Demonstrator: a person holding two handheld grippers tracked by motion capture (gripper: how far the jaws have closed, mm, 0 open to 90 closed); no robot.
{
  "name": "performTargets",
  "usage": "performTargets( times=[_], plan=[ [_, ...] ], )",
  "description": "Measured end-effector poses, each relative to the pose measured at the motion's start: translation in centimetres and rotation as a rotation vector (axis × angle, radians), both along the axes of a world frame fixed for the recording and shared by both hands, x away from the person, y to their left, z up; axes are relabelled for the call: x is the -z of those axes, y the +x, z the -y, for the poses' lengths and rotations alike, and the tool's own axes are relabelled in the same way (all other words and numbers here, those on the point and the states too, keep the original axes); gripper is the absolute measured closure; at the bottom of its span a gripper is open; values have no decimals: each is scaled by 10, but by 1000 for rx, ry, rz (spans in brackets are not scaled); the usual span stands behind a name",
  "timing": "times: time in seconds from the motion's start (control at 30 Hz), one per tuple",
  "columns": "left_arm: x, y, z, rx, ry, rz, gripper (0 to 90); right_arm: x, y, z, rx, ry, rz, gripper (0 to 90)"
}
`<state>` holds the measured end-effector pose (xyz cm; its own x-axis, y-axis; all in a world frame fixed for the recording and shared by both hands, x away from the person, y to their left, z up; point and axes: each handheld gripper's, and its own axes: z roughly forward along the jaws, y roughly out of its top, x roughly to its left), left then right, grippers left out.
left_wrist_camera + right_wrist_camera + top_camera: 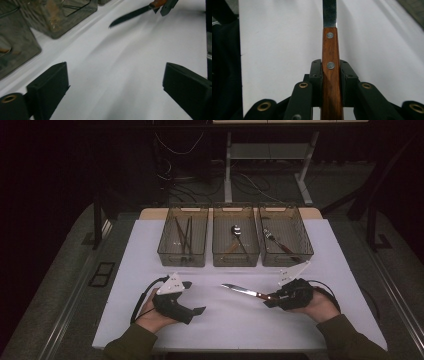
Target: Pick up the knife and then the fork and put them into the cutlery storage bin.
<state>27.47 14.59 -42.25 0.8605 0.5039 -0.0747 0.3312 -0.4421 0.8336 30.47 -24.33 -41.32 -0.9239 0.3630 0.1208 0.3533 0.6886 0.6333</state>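
1. We see the right hand-held gripper (270,301) clamped on the brown wooden handle of a serrated steel knife (246,291); in the right gripper view the black pads (315,75) press both sides of the riveted handle (331,75).
2. The knife is lifted over the white table (225,320), near its front middle, blade pointing toward the left hand-held gripper (200,311).
3. The left hand-held gripper stands wide with nothing between its jaws; in the left gripper view we see only white table between them.
4. The two hand-held grippers are well apart; the knife tip lies between them.
5. Three clear plastic bins sit in a row at the far side of the table: left bin (183,251) with dark chopsticks (184,236), middle bin (235,256) with a metal spoon (236,231), right bin (300,251) with a metal fork (272,239).
6. The knife is in no bin; it is well short of them.
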Motion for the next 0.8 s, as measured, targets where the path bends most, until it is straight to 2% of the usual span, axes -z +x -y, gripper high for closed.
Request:
performTargets(
  times=[0.03, 0.1, 0.23, 0.3, 0.43, 0.5, 0.57, 0.73, 0.8],
  plan=[
    [2, -1, -2, -15, -5, -5, 0, -1, 1, 2, 9, 4, 5, 755],
    [5, -3, -6, -33, -12, -6, 0, -5, 1, 5, 43, 26, -11, 755],
    [8, -4, -11, -67, -15, -19, 0, -10, 6, 13, 77, 40, 0, 755],
    [7, -4, -12, -70, -26, -29, 0, -11, 8, 16, 90, 50, 0, 754],
    [7, -5, -13, -75, -10, -17, 0, -15, 12, 22, 113, 48, 14, 755],
    [8, -5, -13, -72, -7, -25, 0, -17, 13, 24, 132, 51, 16, 755],
    [10, -4, -13, -68, -7, -54, 0, -19, 15, 27, 147, 53, 20, 755],
    [10, -5, -11, -69, 3, -45, 0, -25, 21, 35, 196, 70, 30, 755],
    [10, -4, -12, -73, 6, -57, 0, -28, 23, 39, 214, 74, 38, 755]
  ],
)
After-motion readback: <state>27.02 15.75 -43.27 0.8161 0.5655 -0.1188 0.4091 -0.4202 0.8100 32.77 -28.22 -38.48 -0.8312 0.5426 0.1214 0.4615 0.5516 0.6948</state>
